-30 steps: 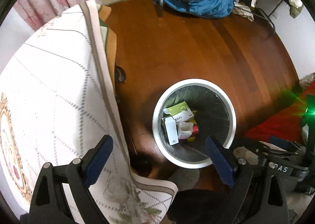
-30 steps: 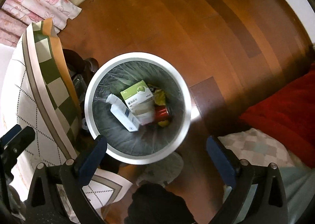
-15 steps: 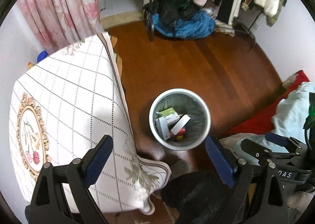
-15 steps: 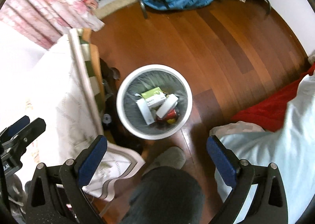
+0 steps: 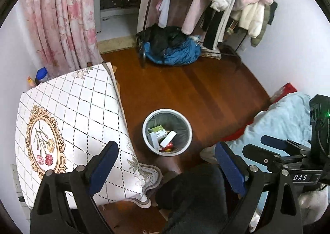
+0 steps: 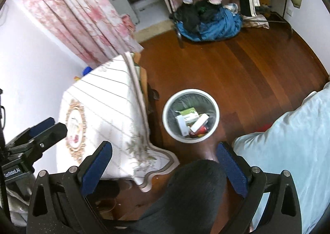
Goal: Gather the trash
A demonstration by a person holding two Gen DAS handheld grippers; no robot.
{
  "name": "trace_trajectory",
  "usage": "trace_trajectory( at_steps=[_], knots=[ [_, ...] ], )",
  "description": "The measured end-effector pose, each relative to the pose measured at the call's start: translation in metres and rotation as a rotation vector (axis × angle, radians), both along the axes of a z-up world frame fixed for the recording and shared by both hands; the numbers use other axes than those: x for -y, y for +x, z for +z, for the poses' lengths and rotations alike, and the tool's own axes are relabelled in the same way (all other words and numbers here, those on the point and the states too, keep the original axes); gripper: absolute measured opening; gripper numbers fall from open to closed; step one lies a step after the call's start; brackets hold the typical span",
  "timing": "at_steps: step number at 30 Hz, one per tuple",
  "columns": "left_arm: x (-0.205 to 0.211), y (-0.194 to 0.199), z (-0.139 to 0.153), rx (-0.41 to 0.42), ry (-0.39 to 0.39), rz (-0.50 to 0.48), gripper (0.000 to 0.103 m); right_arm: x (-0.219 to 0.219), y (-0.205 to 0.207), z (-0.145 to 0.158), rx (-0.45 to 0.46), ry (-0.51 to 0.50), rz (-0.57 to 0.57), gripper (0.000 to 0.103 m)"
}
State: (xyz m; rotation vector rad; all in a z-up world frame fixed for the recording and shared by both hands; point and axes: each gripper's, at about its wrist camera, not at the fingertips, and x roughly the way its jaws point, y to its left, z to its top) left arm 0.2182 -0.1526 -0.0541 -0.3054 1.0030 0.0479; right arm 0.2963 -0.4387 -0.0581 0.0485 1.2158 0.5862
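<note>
While you hold both tools high above the brown wooden floor (image 5: 185, 89), your left gripper (image 5: 165, 169) and right gripper (image 6: 165, 162) have their blue-padded jaws spread wide with nothing between them. Your round white trash bin with a grey liner (image 5: 186, 143) stands on the floor just beside the table draped in a white checked floral cloth (image 5: 78, 122). Inside the bin lie a green-and-white carton (image 6: 188, 113), a white box (image 6: 181, 124), a white tube-shaped pack (image 6: 199, 123) and a red can (image 6: 202, 130)
</note>
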Motion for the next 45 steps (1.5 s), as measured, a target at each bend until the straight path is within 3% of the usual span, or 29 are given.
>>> trace_trajectory(
  at_steps=[8, 14, 37, 40, 45],
  knots=[
    [-0.006, -0.021, 0.028, 0.043, -0.031, -0.009, 0.096, 0.006, -0.028, 0.049, 0.044, 0.049, 0.037, 0.103],
    [-0.011, -0.032, 0.04, 0.062, -0.037, -0.011, 0.096, 0.004, -0.036, 0.066, 0.055, 0.07, 0.058, 0.103],
    [-0.004, -0.039, 0.046, 0.063, -0.059, -0.04, 0.096, 0.005, -0.04, 0.078, 0.054, 0.067, 0.078, 0.103],
    [-0.003, -0.037, 0.044, 0.06, -0.066, -0.046, 0.102, 0.007, -0.039, 0.079, 0.049, 0.066, 0.079, 0.103],
    [-0.001, -0.038, 0.043, 0.058, -0.073, -0.055, 0.102, 0.009, -0.039, 0.08, 0.043, 0.067, 0.08, 0.103]
  ],
)
